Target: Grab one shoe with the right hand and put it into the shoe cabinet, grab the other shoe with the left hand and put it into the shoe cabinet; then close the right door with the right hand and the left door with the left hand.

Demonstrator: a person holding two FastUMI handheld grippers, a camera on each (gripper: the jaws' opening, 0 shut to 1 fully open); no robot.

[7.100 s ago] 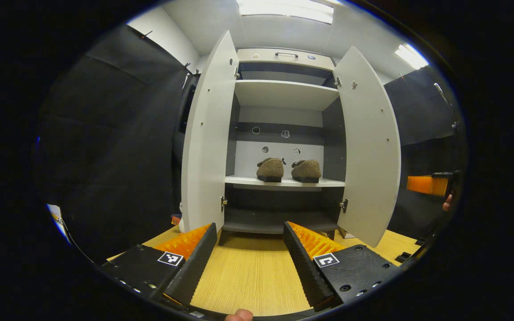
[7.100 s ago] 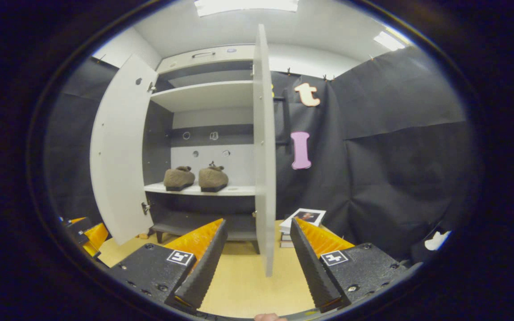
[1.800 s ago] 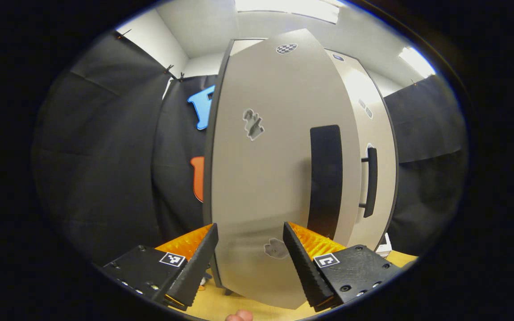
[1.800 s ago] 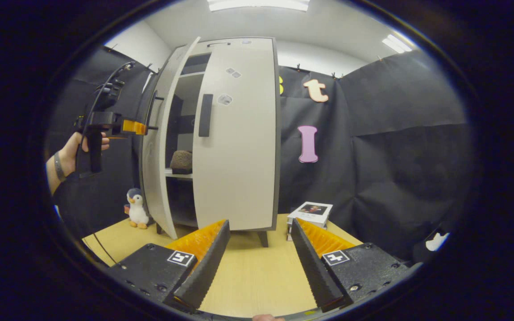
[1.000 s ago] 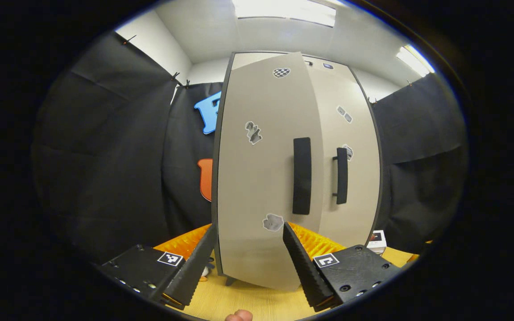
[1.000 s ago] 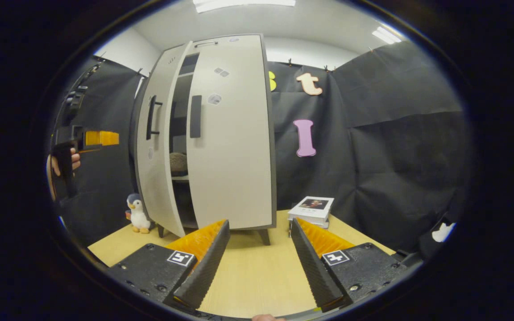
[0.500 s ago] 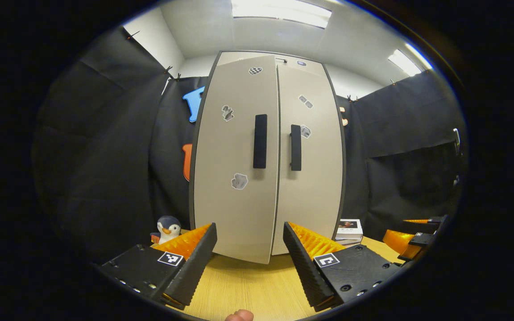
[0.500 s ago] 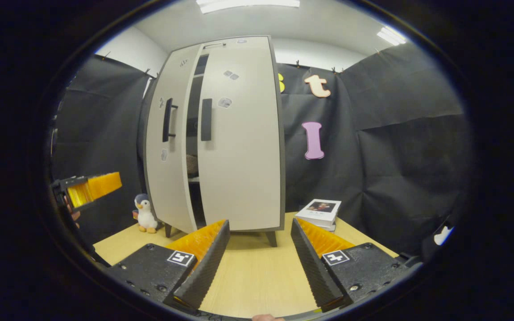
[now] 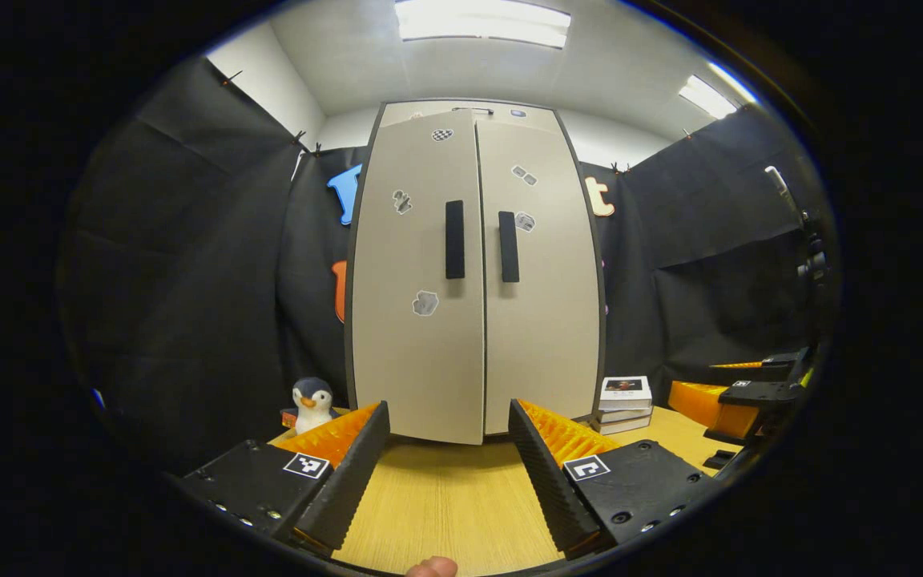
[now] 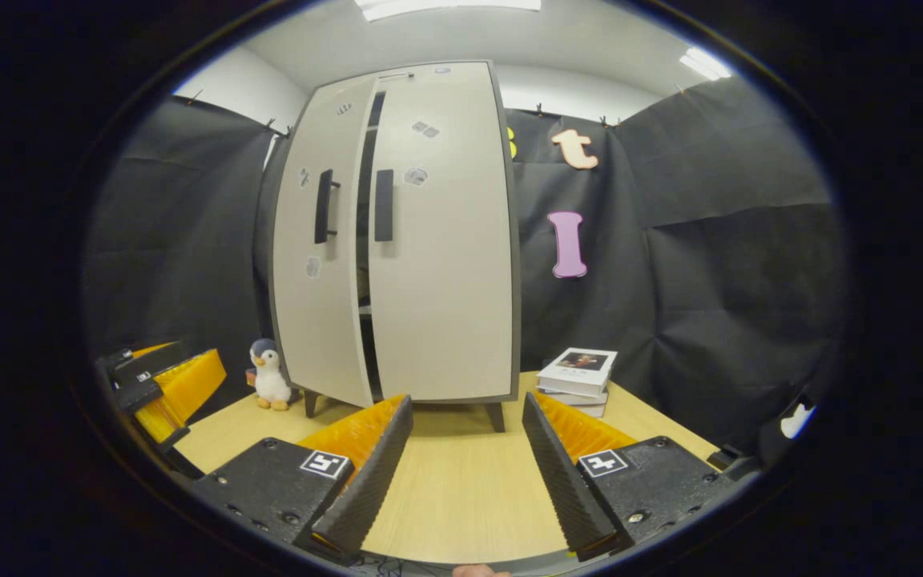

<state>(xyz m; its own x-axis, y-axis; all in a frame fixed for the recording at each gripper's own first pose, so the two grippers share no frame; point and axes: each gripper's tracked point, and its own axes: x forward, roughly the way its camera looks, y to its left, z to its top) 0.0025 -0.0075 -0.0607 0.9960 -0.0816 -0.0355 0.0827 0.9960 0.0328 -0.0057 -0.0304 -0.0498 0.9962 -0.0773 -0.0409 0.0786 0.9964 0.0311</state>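
- We see the shoe cabinet standing on the wooden table, straight ahead in the left gripper view
- Its right door sits flush against the frame
- Its left door is nearly shut; in the right gripper view a thin dark gap shows between the two door edges
- A black handle runs upright on the left door, with its twin just beside it on the right door
- We cannot see the shoes; the doors hide the shelves
- Our left gripper hangs over the table short of the cabinet, jaws spread wide with nothing between them
- Our right gripper is likewise parted and empty, set off to the cabinet's right side and apart from it
- In the left gripper view the right gripper appears low at the right edge; in the right gripper view the left one sits low at the left edge
- A toy penguin stands by the cabinet's left foot
- A stack of books lies by its right foot
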